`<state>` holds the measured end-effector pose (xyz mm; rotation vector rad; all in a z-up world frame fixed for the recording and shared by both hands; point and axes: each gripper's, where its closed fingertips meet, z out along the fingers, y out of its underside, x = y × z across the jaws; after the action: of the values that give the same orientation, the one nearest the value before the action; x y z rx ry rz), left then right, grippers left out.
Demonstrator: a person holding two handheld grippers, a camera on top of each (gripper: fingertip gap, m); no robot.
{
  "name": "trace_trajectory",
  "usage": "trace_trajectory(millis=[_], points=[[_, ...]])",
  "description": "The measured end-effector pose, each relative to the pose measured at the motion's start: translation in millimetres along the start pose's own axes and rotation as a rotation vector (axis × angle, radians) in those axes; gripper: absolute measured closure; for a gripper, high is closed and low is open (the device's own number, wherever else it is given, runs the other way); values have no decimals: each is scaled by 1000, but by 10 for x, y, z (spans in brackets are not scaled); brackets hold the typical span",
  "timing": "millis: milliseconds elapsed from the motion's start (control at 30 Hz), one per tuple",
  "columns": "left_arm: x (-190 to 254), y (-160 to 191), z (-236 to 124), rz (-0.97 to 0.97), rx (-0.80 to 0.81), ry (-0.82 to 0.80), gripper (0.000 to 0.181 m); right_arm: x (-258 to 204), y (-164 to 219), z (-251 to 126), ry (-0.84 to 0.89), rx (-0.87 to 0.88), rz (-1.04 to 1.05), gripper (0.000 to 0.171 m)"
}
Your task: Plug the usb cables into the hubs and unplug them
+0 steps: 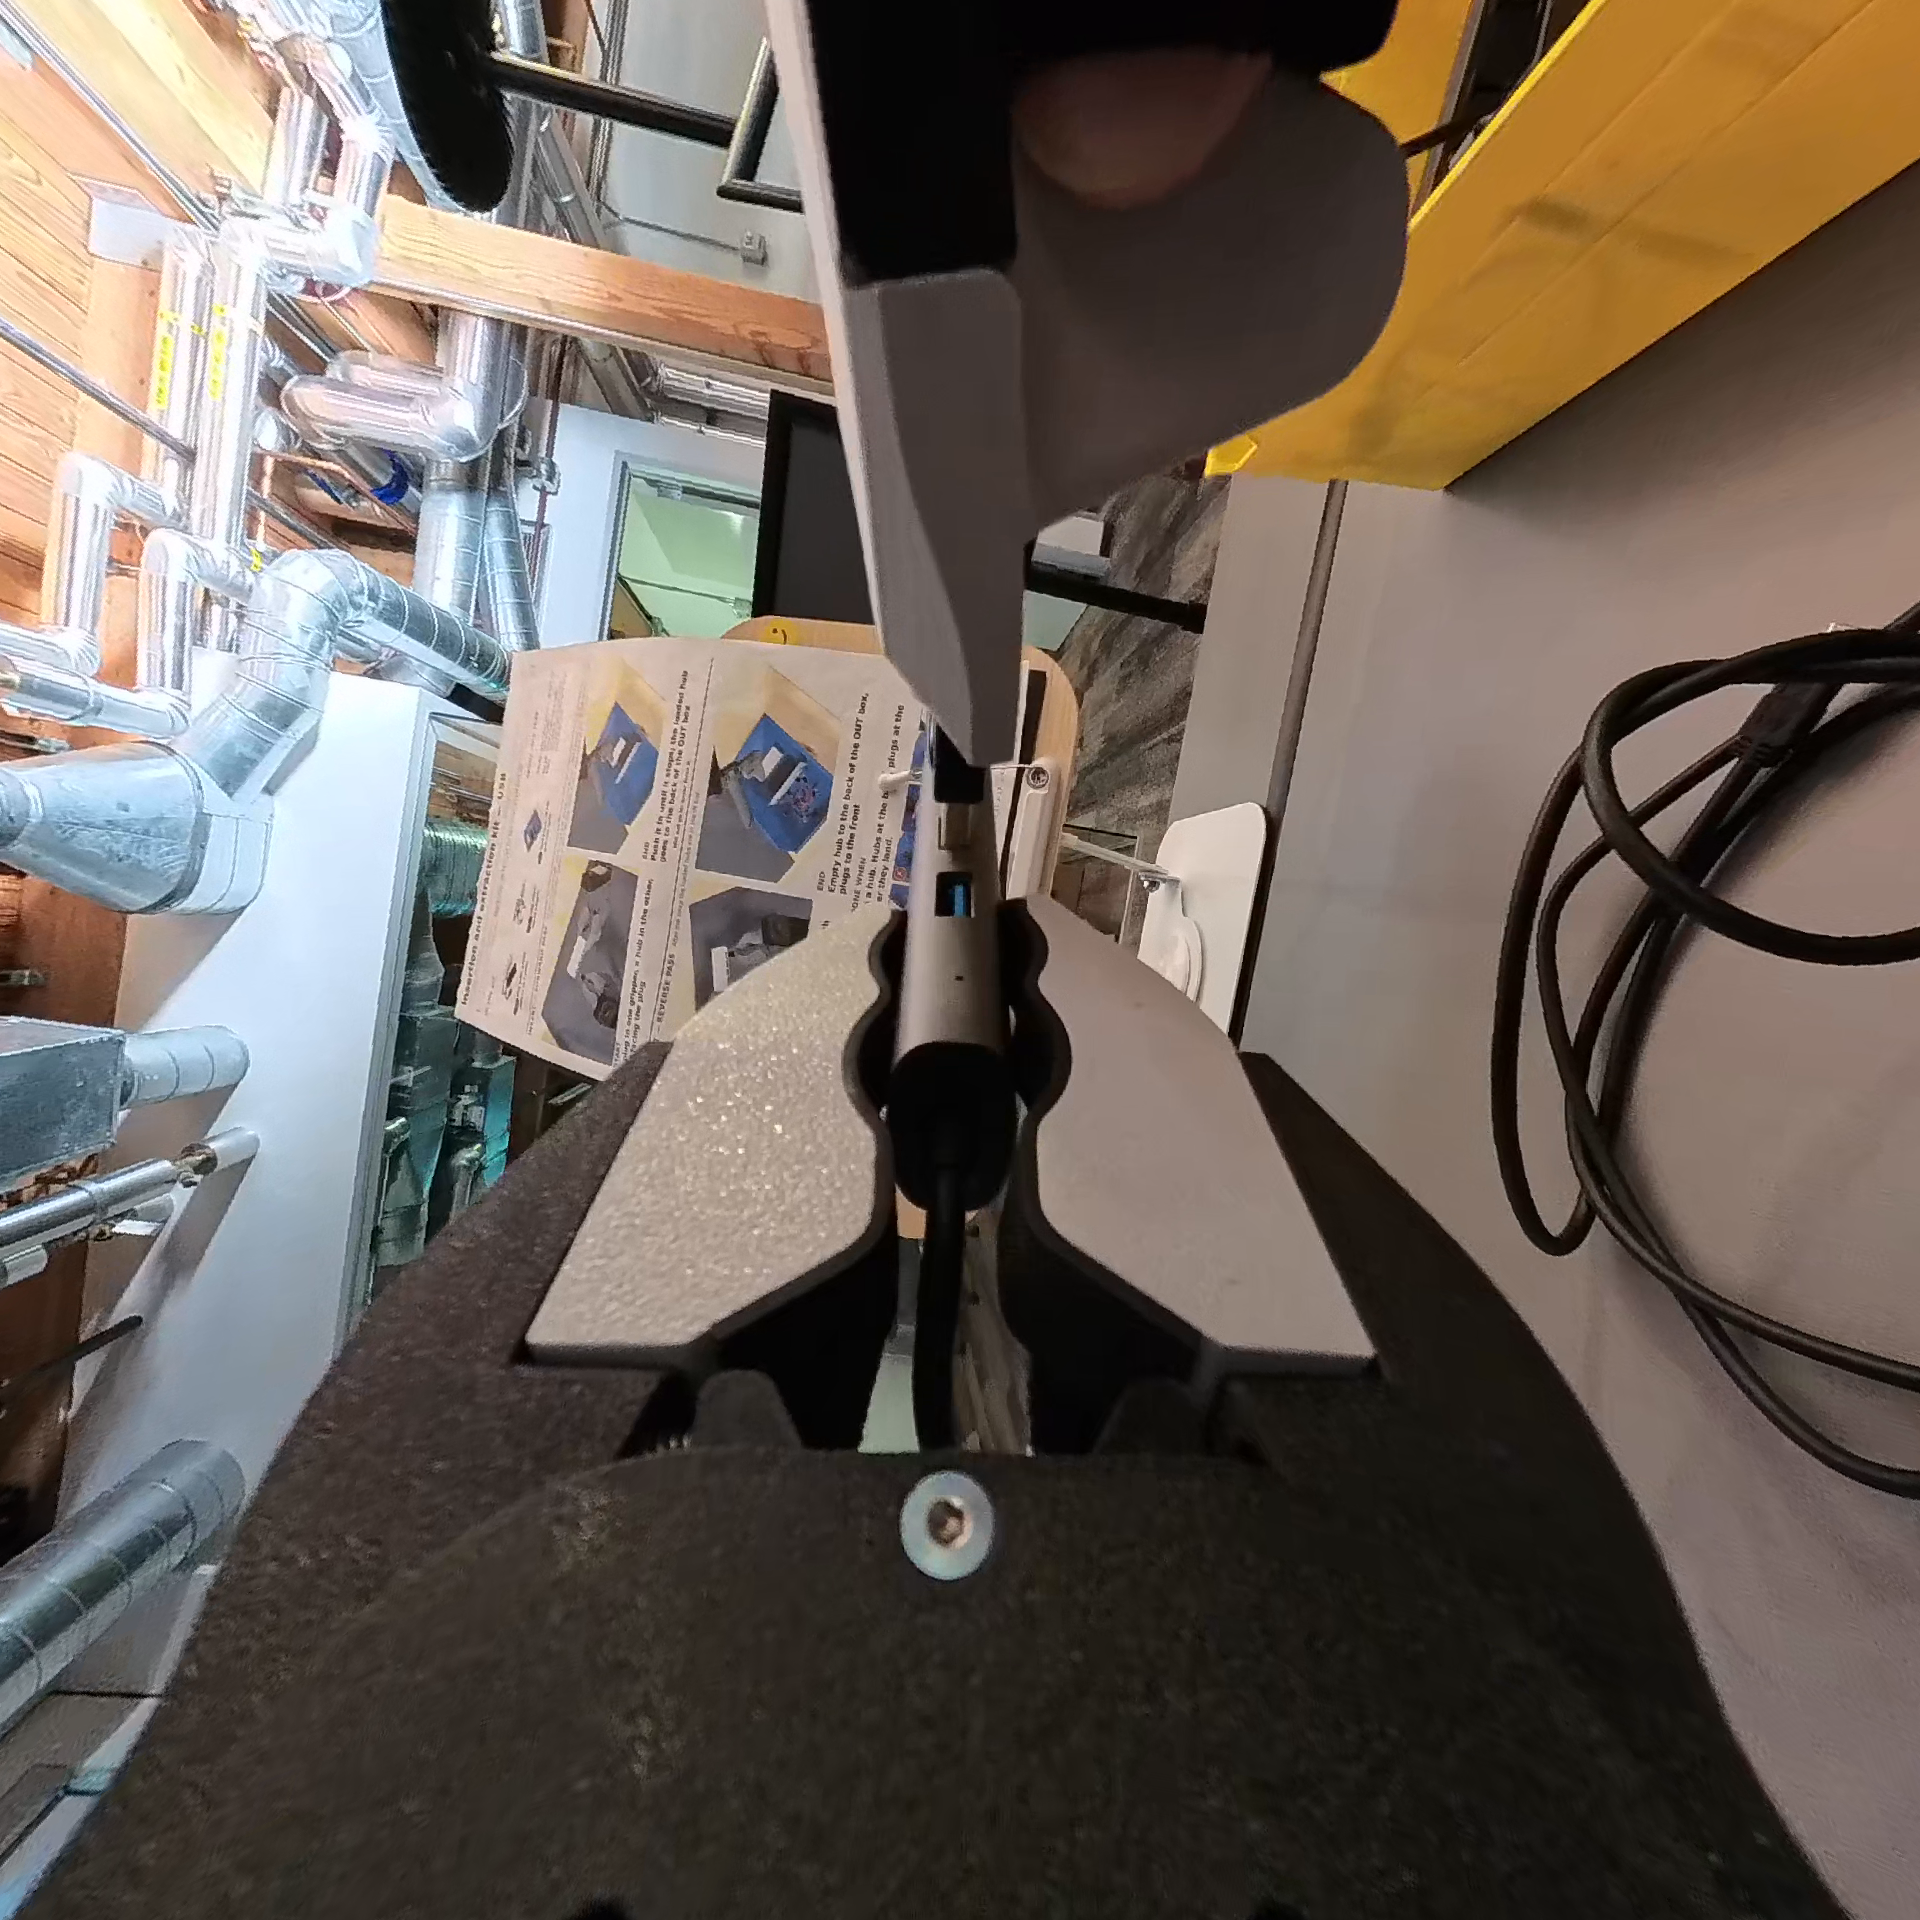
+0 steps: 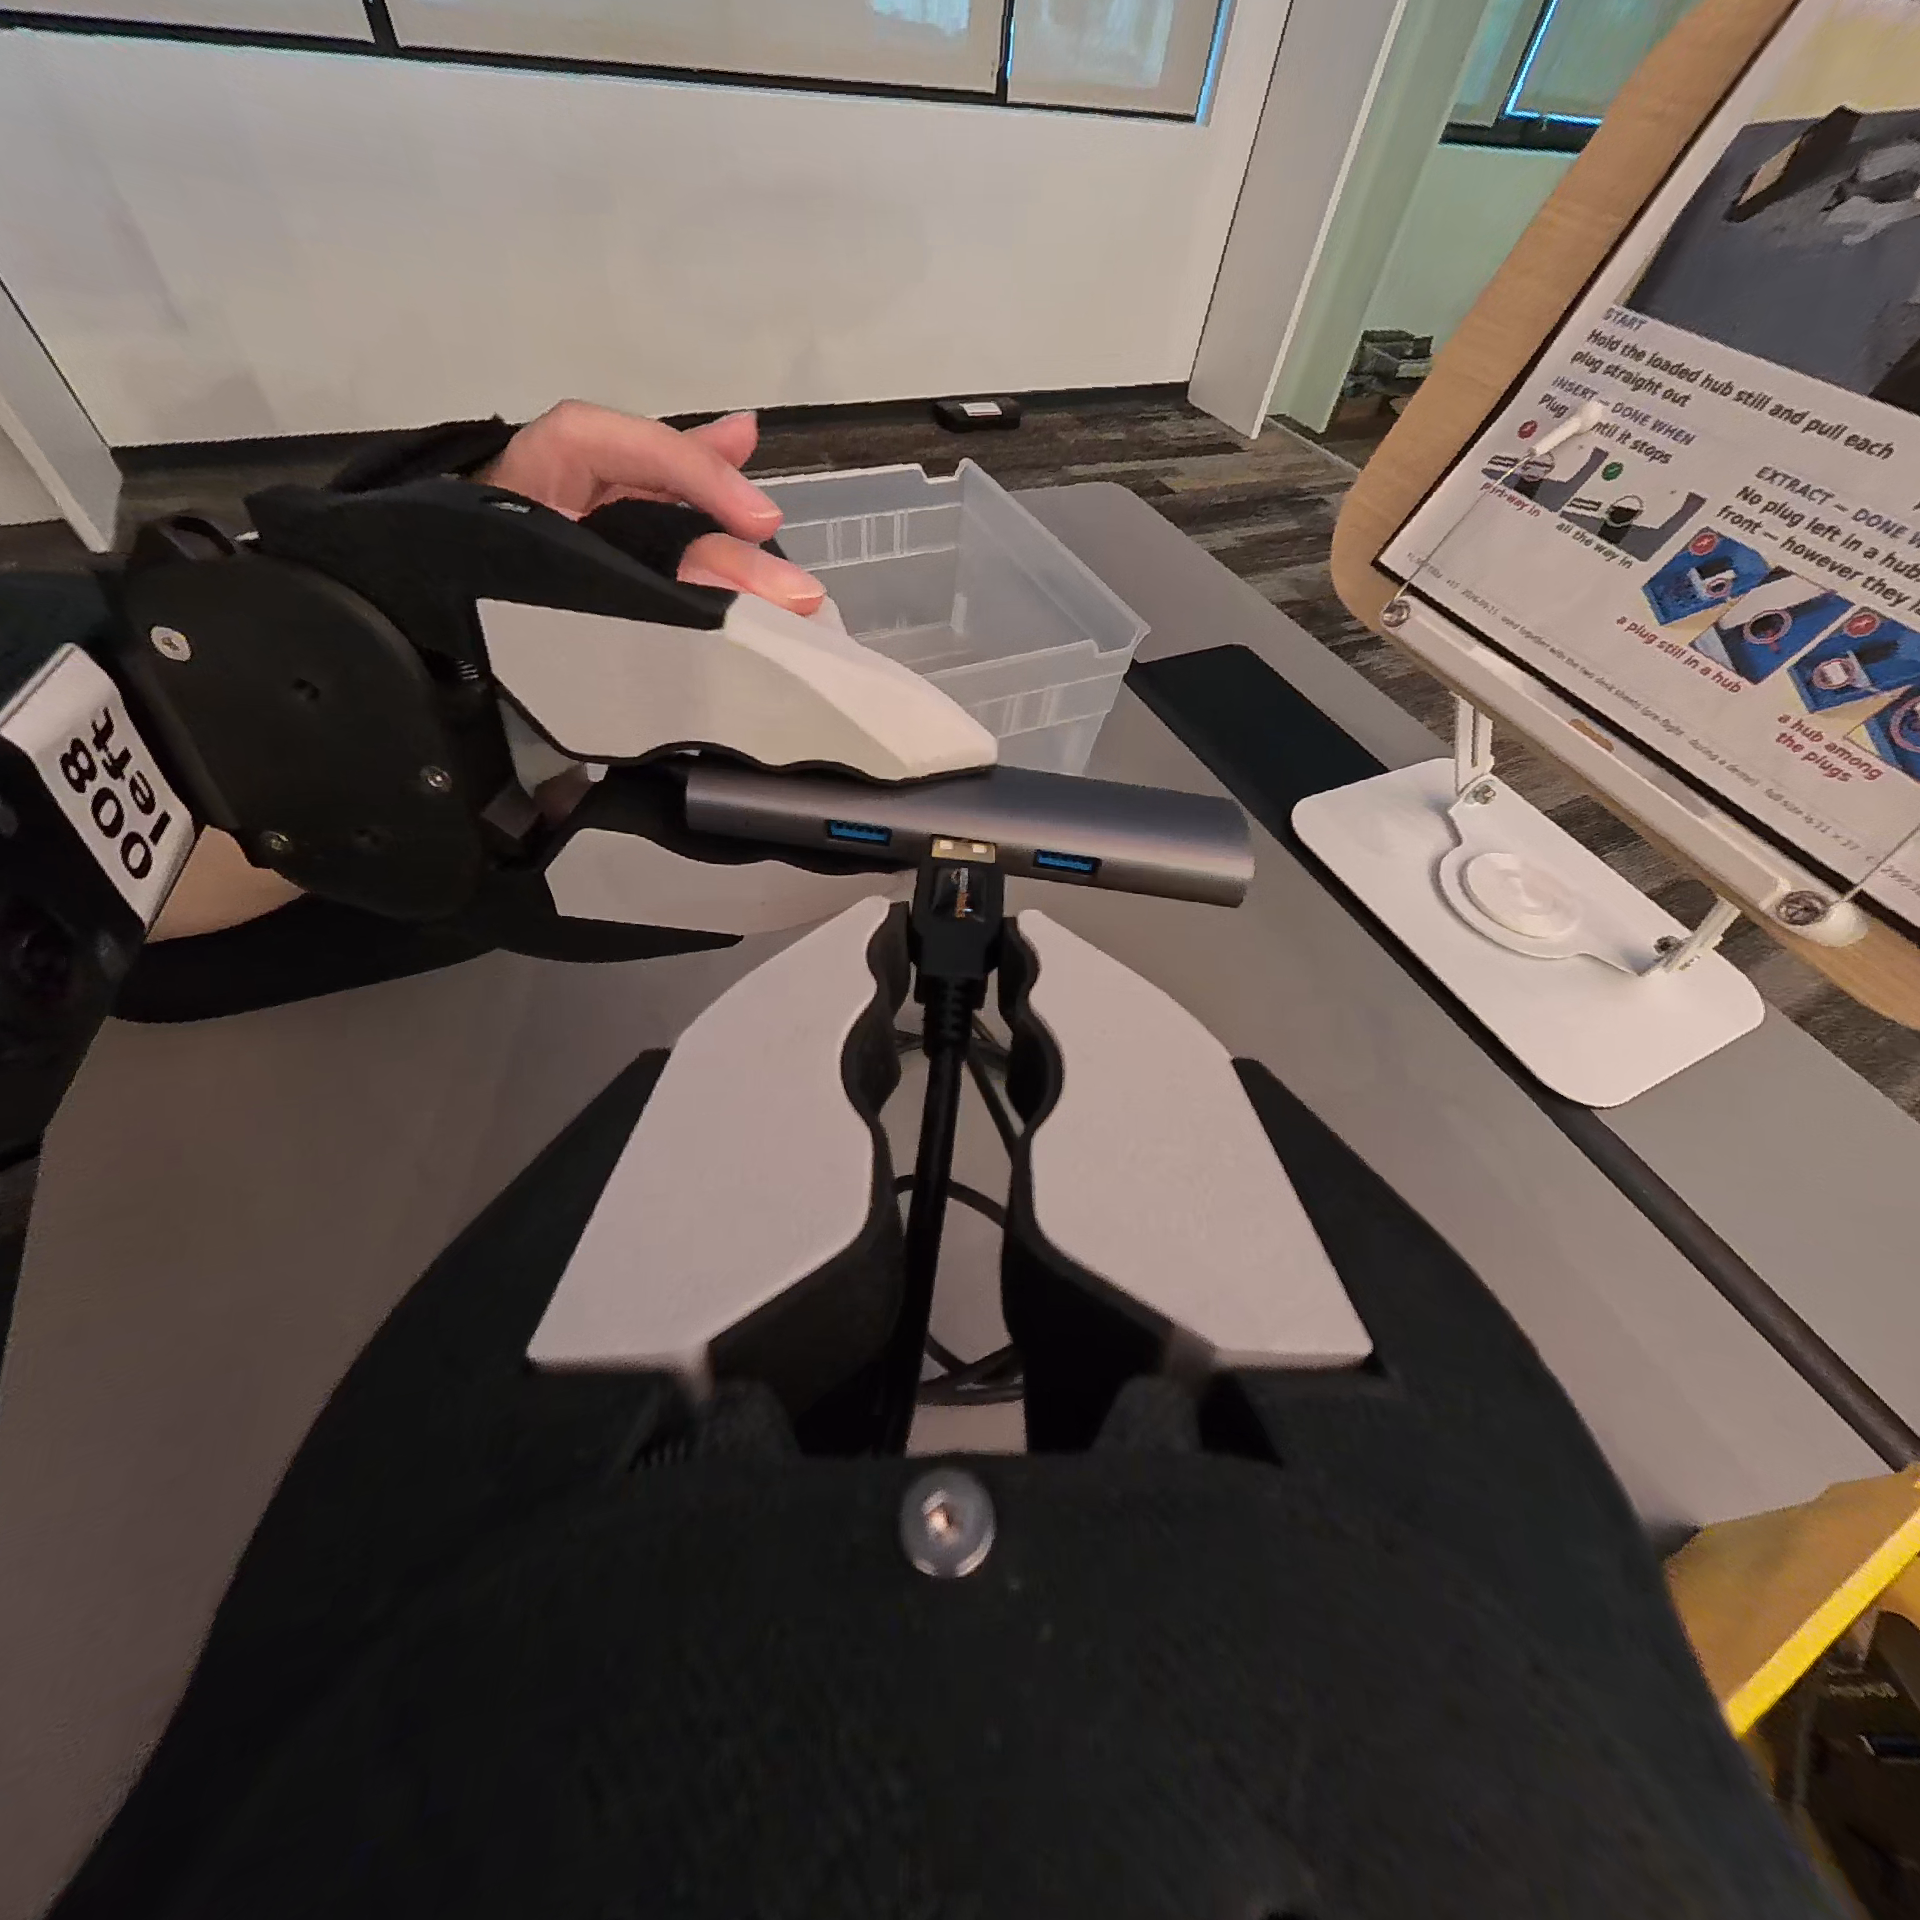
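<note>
Black-and-white, the right hand-held gripper [image 2: 951, 935] pinches a black USB plug [image 2: 954, 896] at the middle port of a slim grey metal hub [image 2: 1049, 821], which the left hand-held gripper [image 1: 951, 992] clamps above the grey counter [image 2: 312, 1195]. Insertion looks under way; next, a straight push. Only the left wrist view shows coiled black cables [image 1: 1662, 1039].

Grey hub [image 2: 1122, 805] with blue ports, black cable [image 2: 935, 1122], clear bin [image 2: 1039, 623], yellow box [image 1: 1662, 239]

The right gripper [image 2: 954, 940] holds the black USB plug [image 2: 954, 894] at the middle port of the grey hub [image 2: 1101, 821], which the left gripper [image 2: 831, 790] clamps above the table [image 2: 312, 1143]
</note>
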<state>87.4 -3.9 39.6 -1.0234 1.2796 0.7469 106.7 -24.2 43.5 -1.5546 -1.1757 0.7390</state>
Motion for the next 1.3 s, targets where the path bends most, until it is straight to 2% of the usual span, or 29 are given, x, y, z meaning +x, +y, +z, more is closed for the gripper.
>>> trace_trajectory(millis=[300, 500, 700, 833, 1033, 1300], points=[[-23, -84, -44, 5, 49, -15, 164, -31, -30, -64, -98, 6, 32, 155], [3, -67, -23, 13, 26, -20, 164, -12, 4, -9, -50, 5, 10, 155], [-40, -118, -65, 7, 63, -32, 164, -27, -40, -36, -101, 46, 43, 155], [-48, -91, -36, 51, 24, -54, 164, 4, -32, -19, -79, 55, 14, 155], [-50, 13, 24, 87, -46, -79, 164, 23, -25, 30, 67, 26, -72, 154], [-84, -36, -20, 85, 31, -88, 164, -42, -53, 0, 72, 24, -95, 154]])
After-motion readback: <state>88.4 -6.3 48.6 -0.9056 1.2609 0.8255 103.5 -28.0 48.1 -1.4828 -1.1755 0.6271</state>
